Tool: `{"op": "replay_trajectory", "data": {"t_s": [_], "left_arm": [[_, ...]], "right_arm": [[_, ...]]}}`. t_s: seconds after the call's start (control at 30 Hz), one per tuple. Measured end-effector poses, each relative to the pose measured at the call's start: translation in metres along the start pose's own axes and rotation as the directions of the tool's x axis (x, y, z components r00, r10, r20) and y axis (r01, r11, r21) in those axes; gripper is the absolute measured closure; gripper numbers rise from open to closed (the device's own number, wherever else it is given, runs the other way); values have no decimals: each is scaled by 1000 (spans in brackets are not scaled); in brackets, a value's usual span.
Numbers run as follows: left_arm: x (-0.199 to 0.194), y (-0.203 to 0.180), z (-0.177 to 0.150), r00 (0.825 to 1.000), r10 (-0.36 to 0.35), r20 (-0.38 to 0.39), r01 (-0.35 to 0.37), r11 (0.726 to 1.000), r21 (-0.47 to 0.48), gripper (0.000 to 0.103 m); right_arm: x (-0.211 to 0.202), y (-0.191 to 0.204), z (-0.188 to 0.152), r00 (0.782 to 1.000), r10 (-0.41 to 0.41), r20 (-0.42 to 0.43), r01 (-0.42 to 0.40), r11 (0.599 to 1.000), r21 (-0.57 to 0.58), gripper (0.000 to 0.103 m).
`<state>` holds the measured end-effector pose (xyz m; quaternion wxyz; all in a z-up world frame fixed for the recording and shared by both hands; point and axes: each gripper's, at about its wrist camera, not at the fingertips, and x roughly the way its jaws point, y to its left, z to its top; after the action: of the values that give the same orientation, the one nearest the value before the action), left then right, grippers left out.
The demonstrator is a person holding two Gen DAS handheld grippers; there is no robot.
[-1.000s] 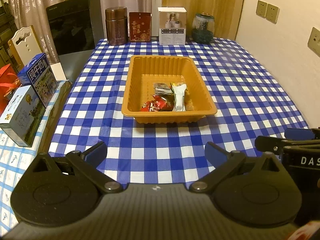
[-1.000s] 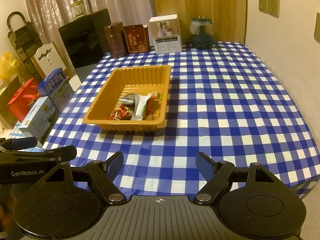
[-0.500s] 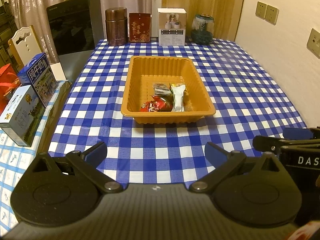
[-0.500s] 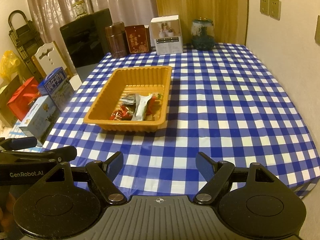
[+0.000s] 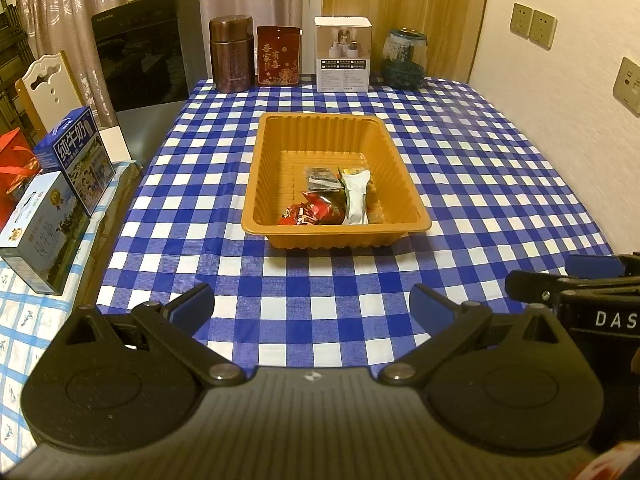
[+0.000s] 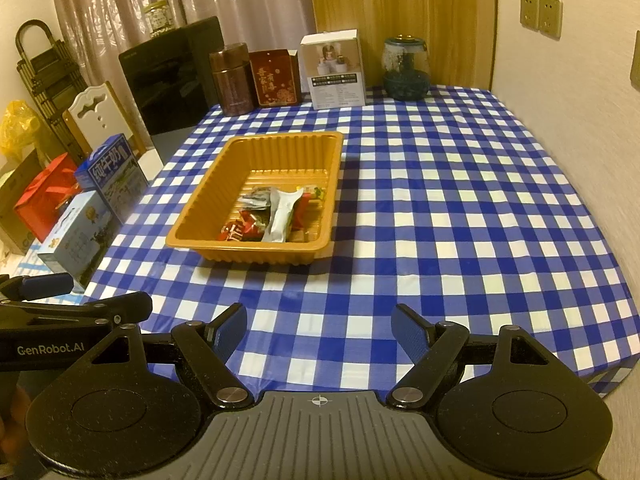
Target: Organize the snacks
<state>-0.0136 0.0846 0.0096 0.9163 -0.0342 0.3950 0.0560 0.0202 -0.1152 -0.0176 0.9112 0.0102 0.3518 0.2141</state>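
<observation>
Looking across the room, the table point(image 5: 480, 168) under its blue-and-white checked cloth sits exactly as it did a second ago, and nothing on it has shifted. Along its far edge the same row stands: a brown canister point(image 5: 232, 54), a red tin point(image 5: 279, 56), a white box point(image 5: 343, 54) and a glass jar point(image 5: 403, 58). Off the left side of the table, two blue milk cartons point(image 5: 76, 160) lie on a lower surface, as before. The orange tray point(image 5: 276, 168) rests near the middle of the cloth, a little left of centre from the right-hand camera, and it has not moved. All the snacks are inside it, bunched at the near end: a white packet point(image 5: 357, 196) lying lengthwise, red wrappers point(image 5: 314, 212) beside it on the left, and a grey packet point(image 5: 321, 178) just behind them. Both hands have stayed put over the near edge of the table. The left gripper point(image 5: 311, 304) hangs above the cloth with its blue pads spread wide and nothing between them. The right gripper point(image 6: 319, 330) is the same, jaws held well apart and empty, no different in width from the earlier frames. Each gripper shows at the edge of the other's view, side by side and apart.
</observation>
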Motion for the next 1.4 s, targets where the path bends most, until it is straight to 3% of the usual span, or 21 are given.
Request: {"op": "replay_trajectory", "data": {"t_s": [1.4], "left_arm": [[2,-4,1,1000,-5,-1,5,1000,5,0]], "right_arm": [[3,-2,2,1000,2,-5,-2,1000,4,24]]}}
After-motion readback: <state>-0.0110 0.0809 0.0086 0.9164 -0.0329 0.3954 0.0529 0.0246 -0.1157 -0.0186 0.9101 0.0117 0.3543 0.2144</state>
